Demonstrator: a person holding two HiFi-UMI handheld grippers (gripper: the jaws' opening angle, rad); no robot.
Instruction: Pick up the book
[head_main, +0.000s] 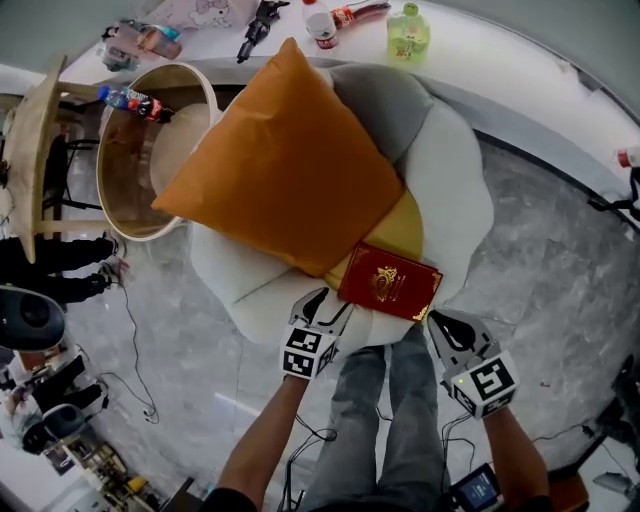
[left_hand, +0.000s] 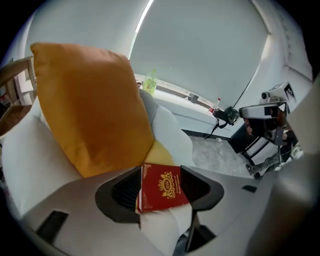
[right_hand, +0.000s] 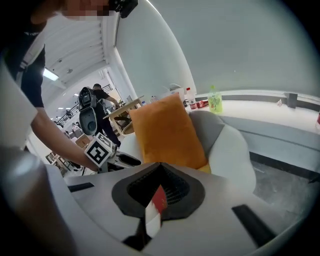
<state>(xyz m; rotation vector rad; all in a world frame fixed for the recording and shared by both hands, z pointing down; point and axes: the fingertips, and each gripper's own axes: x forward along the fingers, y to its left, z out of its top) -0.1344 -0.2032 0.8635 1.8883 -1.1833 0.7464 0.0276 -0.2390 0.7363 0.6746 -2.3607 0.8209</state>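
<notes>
Head view: red book (head_main: 390, 281) on white chair's (head_main: 460, 190) front edge, against orange cushion (head_main: 285, 155); green bottle (head_main: 408, 32) on counter (head_main: 480, 45).
Left gripper view: left tool (left_hand: 161, 170) half-wide, book between; gold crest, lettering unreadable.
Right gripper view: right tool (right_hand: 160, 166) seemingly closed, empty.

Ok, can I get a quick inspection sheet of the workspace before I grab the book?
Surface: white chair, front of the seat bare.
Job's things: red book lies flat at the seat's front edge.
Clutter: orange cushion, grey cushion; green bottle on the ledge.
Grippers: left gripper fingers apart, book between them, not pressed; right gripper fingers together, empty.
Cables: thin cable on the floor left of the chair.
Surroundings: grey stone floor, round wooden table.
</notes>
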